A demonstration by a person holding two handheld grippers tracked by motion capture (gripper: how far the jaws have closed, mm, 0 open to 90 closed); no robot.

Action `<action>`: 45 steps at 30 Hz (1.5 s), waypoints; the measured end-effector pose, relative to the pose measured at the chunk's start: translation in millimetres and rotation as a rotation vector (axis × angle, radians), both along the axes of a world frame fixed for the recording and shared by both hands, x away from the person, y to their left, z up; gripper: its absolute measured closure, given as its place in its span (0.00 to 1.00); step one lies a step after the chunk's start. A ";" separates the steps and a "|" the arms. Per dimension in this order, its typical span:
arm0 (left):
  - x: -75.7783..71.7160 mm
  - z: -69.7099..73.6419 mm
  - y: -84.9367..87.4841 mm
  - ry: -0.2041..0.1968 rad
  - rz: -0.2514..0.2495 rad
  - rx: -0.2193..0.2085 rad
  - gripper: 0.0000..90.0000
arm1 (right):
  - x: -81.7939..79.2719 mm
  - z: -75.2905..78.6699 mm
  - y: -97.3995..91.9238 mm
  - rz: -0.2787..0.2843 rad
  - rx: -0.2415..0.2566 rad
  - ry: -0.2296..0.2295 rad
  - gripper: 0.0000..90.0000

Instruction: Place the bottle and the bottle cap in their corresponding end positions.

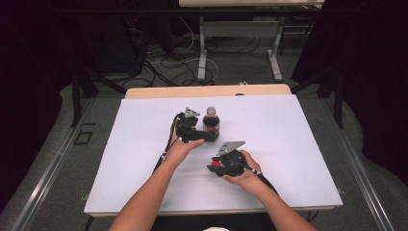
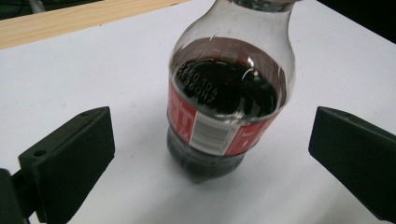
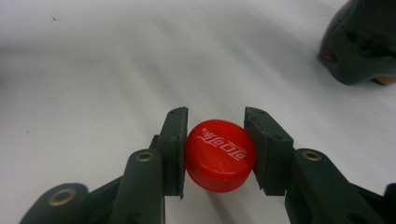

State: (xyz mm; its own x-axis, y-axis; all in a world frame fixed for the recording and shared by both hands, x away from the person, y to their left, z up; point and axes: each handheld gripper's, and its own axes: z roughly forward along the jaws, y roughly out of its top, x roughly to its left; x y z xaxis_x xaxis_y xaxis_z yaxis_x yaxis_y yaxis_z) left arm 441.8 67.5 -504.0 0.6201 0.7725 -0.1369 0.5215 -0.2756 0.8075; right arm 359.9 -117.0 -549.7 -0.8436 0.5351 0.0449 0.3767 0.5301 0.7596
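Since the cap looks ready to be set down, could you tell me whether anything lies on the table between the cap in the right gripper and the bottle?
Nothing visible does. The right gripper is shut on the red cap; bare white table lies between it and the bottle, which stands between the left gripper's open jaws, untouched.

Cola bottle [image 2: 229, 100] upright between wide-apart jaws, untouched, on white table [image 2: 93, 70]
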 end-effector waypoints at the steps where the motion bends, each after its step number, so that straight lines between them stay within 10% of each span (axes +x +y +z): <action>1: -1.7 0.1 2.1 0.007 0.003 -0.001 0.01 | 0.5 -0.4 0.9 0.010 -0.009 0.012 0.67; 26: -15.1 -0.7 18.8 0.006 0.012 -0.038 0.01 | 4.4 -8.2 5.9 -0.024 0.010 0.008 0.52; 39: -16.2 -4.3 29.3 0.024 0.039 -0.023 0.01 | 15.7 9.3 -37.0 -0.117 0.049 -0.005 0.39; 45: -17.9 -5.8 34.5 0.038 0.051 -0.020 0.01 | 27.0 14.9 -69.7 -0.260 0.111 -0.009 0.36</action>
